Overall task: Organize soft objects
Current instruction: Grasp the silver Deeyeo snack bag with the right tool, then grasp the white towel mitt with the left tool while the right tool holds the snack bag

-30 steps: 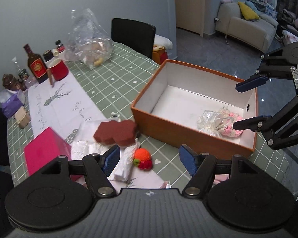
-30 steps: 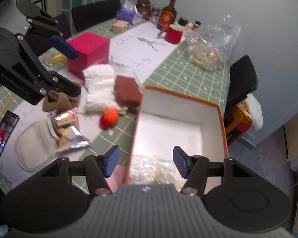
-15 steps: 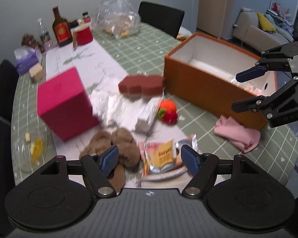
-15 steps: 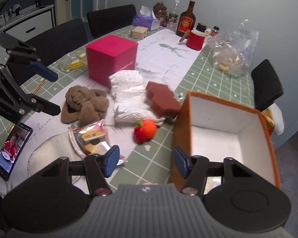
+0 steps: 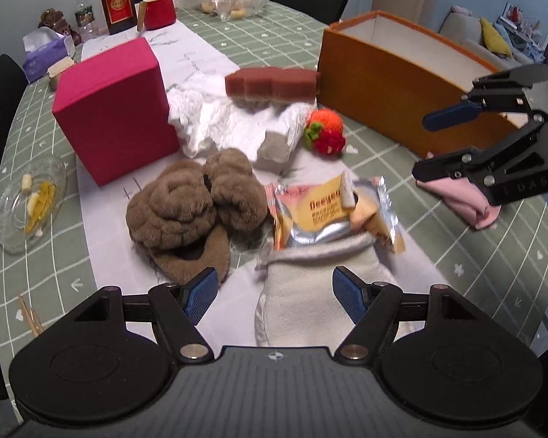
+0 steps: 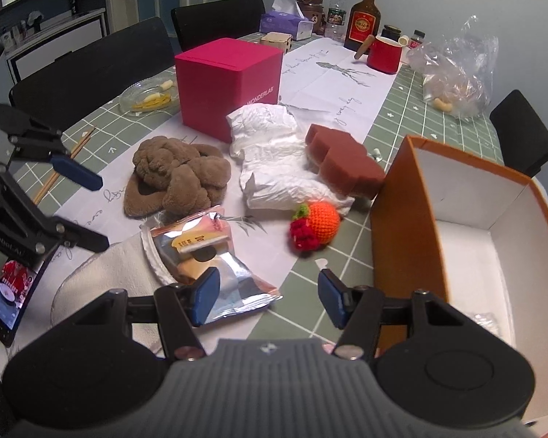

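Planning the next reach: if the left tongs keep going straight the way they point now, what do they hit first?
Most likely the grey pouch lying between the open left tongs, with the snack packet sticking out just beyond it; depth is hard to judge.

Both grippers are lowered and drawn back from the orange box (image 5: pixel 391 84) toward the cluttered near end of the table (image 5: pixel 453 255). The left gripper (image 5: pixel 276 294), seen earlier above the box and the brown sponge (image 5: pixel 272 84), is now brought low over the grey cloth pouch (image 5: pixel 318 292), with its jaws opened slightly wider and nothing between them. The right gripper (image 6: pixel 268 295), earlier held over the box interior, is now held above the silver snack packet (image 6: pixel 215 266) and bare tablecloth.
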